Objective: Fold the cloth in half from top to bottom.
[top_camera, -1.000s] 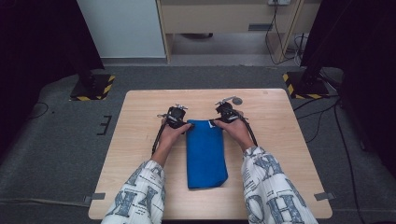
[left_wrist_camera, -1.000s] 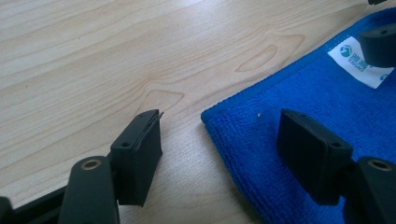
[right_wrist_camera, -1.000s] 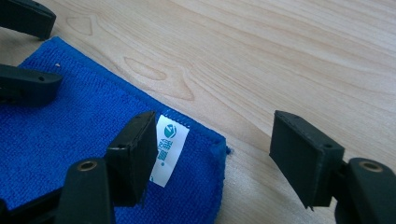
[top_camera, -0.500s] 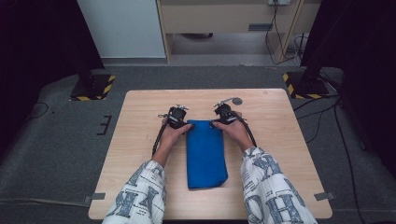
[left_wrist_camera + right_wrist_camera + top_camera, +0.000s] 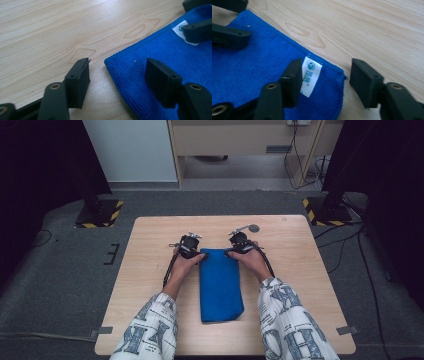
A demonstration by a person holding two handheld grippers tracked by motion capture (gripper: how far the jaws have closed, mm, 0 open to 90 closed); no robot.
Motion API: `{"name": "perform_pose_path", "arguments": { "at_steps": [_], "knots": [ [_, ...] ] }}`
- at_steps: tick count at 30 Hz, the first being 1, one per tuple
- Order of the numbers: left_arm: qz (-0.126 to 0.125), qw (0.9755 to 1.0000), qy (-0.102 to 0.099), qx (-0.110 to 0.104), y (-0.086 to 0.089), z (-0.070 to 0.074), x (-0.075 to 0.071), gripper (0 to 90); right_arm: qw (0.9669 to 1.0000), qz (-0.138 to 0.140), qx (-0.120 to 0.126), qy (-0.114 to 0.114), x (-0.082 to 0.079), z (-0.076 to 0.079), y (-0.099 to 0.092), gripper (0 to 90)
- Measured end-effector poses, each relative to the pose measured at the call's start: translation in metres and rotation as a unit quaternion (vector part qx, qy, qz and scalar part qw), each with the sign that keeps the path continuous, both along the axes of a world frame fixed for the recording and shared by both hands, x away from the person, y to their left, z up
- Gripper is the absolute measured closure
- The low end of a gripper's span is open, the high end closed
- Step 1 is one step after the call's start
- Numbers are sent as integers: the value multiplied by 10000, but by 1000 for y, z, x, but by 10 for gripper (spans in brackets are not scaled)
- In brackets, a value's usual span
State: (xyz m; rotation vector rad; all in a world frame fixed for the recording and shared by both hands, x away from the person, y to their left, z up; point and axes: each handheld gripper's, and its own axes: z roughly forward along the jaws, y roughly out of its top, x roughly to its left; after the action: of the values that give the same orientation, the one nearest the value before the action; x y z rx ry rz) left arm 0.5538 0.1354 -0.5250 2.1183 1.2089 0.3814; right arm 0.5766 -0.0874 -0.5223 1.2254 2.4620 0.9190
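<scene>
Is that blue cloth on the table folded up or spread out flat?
Folded, it seems: the blue cloth lies as a narrow, thick-edged strip on the table. How many layers, I cannot tell.

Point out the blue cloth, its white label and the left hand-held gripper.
blue cloth (image 5: 220, 287): high view, middle of the folded fabric.
white label (image 5: 311, 75): right gripper view, centre of the tag.
left hand-held gripper (image 5: 117, 75): left gripper view, midway between its fingertips.

A pale wooden table (image 5: 150, 270) stands on grey carpet (image 5: 65, 285). Beyond it are a white cabinet (image 5: 132, 150), a wooden desk (image 5: 235, 135), and yellow-black striped stand bases (image 5: 100, 214).
</scene>
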Motion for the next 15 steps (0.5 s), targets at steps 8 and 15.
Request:
{"name": "perform_pose_path", "arguments": {
  "at_steps": [8,15],
  "knots": [
    [-241,9997,-21,42,-8,1,-5,584,9994,342,66,84,-6,2,4,785],
    [-318,9994,118,-91,-9,2,-7,749,9992,388,67,78,-11,6,5,854]
  ]
}}
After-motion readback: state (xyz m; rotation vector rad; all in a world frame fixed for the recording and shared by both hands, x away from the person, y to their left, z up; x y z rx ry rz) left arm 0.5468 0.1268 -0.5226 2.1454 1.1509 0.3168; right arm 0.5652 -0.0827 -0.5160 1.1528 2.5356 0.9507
